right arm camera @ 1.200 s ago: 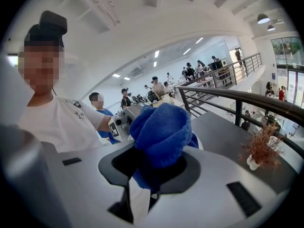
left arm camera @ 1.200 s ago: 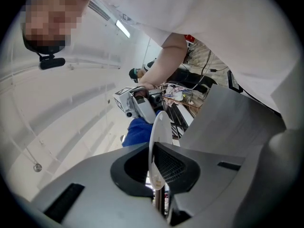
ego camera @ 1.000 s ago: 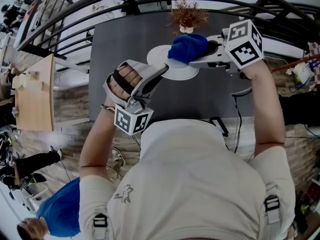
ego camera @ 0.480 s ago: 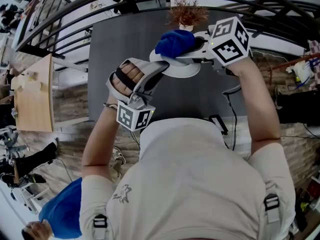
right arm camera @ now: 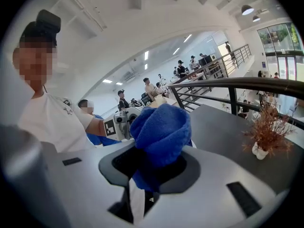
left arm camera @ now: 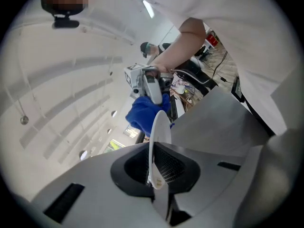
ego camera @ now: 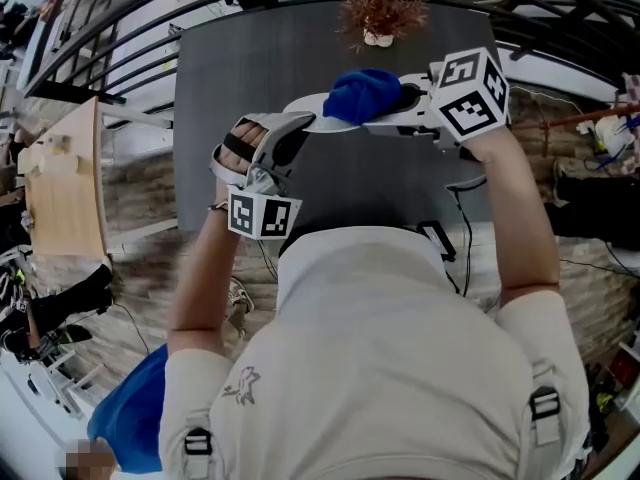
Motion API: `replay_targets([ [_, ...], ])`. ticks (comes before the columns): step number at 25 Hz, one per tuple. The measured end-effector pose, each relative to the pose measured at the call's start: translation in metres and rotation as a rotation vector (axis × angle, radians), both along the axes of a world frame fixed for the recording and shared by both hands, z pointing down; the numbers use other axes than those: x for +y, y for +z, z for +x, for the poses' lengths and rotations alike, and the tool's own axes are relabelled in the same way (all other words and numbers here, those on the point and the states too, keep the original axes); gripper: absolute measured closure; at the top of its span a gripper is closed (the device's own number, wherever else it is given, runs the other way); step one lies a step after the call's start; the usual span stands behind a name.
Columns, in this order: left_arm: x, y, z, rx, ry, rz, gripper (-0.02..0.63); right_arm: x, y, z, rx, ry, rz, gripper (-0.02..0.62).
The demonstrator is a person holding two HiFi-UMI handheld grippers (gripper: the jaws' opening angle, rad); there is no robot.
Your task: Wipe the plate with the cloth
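My left gripper is shut on the rim of a white plate and holds it in the air over the dark table. In the left gripper view the plate stands edge-on between the jaws of my left gripper. My right gripper is shut on a bunched blue cloth. The cloth lies against the plate's far part. In the right gripper view the cloth fills the jaws and hides most of the plate; the left gripper's marker cube shows behind it.
A dried plant in a small white pot stands at the table's far edge, also seen as the plant on the right. Dark railings curve round the table. A wooden desk and a person in blue are at the left.
The plate has tipped from face-up to nearly edge-on as my left gripper rolled. Both grippers have sunk a little. The cloth swept left over the plate, then back right.
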State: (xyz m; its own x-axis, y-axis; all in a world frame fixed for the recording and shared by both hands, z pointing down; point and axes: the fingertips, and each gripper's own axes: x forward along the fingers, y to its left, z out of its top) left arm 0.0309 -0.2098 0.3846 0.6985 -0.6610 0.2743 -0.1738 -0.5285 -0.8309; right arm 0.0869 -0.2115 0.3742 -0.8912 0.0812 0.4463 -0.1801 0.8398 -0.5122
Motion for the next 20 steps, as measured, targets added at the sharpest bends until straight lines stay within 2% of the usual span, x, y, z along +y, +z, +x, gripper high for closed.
replay_targets([
  [5, -0.034, 0.093, -0.043, 0.044, -0.159, -0.331, 0.583, -0.01, 0.034, -0.014, -0.032, 0.087, -0.048, 0.479],
  [8, -0.035, 0.135, -0.053, 0.103, -0.223, -0.519, 0.583, -0.012, 0.058, -0.018, -0.038, 0.138, -0.101, 0.479],
  [11, -0.033, 0.162, -0.062, 0.209, -0.285, -0.722, 0.583, -0.014, 0.078, -0.03, -0.053, 0.193, -0.133, 0.479],
  [15, -0.052, 0.199, -0.111, 0.412, -0.348, -1.018, 0.583, -0.04, 0.114, -0.09, -0.05, 0.263, -0.177, 0.479],
  [18, -0.052, 0.249, -0.134, 0.458, -0.371, -1.18, 0.583, -0.052, 0.163, -0.123, -0.006, 0.28, -0.194, 0.479],
  [20, -0.049, 0.288, -0.133, 0.497, -0.387, -1.275, 0.583, -0.052, 0.204, -0.127, 0.033, 0.277, -0.208, 0.479],
])
